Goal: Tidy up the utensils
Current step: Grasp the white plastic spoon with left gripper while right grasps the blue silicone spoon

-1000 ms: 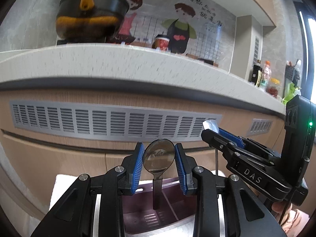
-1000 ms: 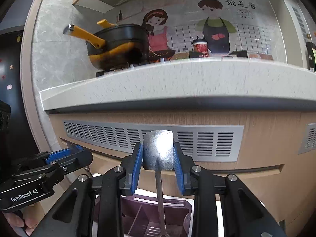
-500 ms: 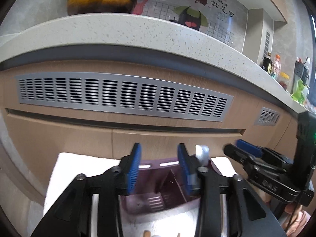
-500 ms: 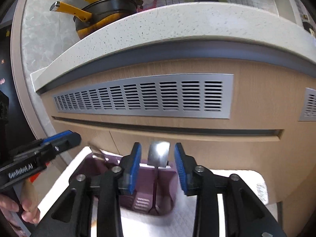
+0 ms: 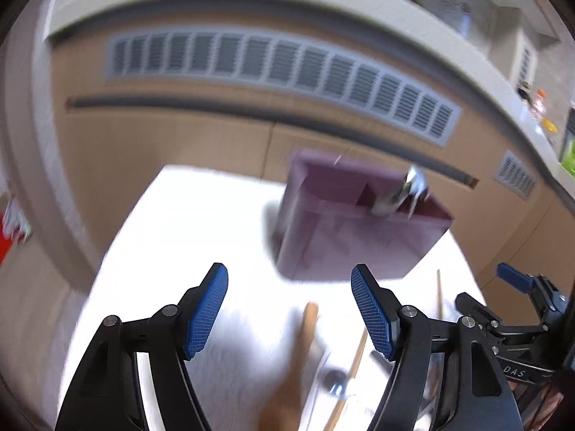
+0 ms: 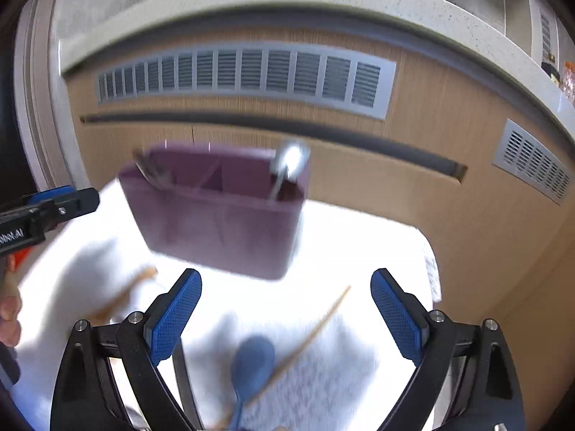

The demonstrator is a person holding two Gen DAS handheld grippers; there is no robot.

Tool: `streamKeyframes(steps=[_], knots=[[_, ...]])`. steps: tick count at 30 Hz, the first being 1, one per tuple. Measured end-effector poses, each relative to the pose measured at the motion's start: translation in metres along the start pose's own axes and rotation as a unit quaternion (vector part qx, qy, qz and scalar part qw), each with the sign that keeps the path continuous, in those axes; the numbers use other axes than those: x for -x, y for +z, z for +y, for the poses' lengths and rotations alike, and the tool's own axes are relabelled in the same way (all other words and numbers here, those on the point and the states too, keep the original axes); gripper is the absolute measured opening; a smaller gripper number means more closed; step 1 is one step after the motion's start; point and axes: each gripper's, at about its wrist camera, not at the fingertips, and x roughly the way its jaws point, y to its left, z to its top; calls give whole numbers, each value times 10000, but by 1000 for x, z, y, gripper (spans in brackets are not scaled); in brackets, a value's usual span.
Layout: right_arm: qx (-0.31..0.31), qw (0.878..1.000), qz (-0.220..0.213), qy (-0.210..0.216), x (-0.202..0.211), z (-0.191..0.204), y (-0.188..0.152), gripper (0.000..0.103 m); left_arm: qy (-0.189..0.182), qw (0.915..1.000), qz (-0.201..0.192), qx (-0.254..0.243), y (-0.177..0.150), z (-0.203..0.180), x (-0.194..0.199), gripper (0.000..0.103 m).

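Fingers of both grippers spreading wider, empty, purple caddy (image 6: 219,215) with metal spoons (image 6: 289,165) beyond them

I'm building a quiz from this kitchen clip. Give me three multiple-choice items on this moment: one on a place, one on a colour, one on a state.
1. Where does the shiny metal spoon stand?
A. in the holder
B. flat on the towel
C. between the right gripper's pads

2. What colour is the utensil holder?
A. green
B. purple
C. yellow

3. How is the right gripper?
A. clamped on a chopstick
B. clamped on the holder's wall
C. apart, with nothing gripped

Answers:
1 A: the metal spoon sticks up out of the right end of the holder.
2 B: its walls are dull purple against the white towel.
3 C: the right gripper has its pads wide and opening; the blue spoon and a chopstick lie on the towel below, ungripped.
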Motion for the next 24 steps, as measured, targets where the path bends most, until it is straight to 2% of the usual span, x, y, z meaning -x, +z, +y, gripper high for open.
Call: streamKeyframes(steps=[3, 4, 5, 7, 9, 10, 12, 13, 14, 15, 17, 19, 22, 24], knots=[[196, 9995, 134, -206, 0, 13, -11, 97, 451, 9983, 136, -346, -14, -4, -1, 76], [240, 9991, 208, -295, 0, 17, -11, 101, 547, 9975, 86, -433, -18, -6, -2, 84], [270, 9985, 292, -387, 1, 20, -12, 102, 533, 9972, 41, -520, -23, -8, -2, 92], [146, 9988, 337, -309, 4, 23, -14, 102, 351, 9971, 161, -661, -33, -9, -8, 94], [20, 9989, 450, -99, 5, 24, -17, 102, 69, 9979, 370, -523, -35, -10, -13, 92], [52, 9986, 533, -31, 5, 26, -20, 102, -87, 9982, 354, -475, -33, -12, -12, 90], [206, 9986, 472, -103, 8, 28, -25, 99, -166, 9968, 403, -673, -34, -20, -12, 76], [253, 9985, 451, -204, 7, 29, -28, 94, -112, 9944, 508, -920, -35, -27, -14, 62], [302, 9981, 475, -246, 5, 29, -31, 88, -118, 9916, 590, -1143, -36, -33, -17, 52], [350, 9979, 509, -210, 3, 28, -34, 85, -223, 9899, 648, -1240, -36, -36, -18, 49], [419, 9968, 674, -116, -3, 25, -40, 63, -582, 9871, 827, -1245, -35, -39, -22, 41], [258, 9959, 857, -118, -10, 18, -42, 50, -787, 9854, 971, -1153, -33, -40, -27, 40], [-158, 9945, 1018, 214, -15, 6, -42, 49, -755, 9829, 1125, -1247, -30, -45, -38, 40], [-251, 9942, 1004, 282, -14, 3, -44, 49, -687, 9810, 1164, -1395, -32, -49, -42, 40]])
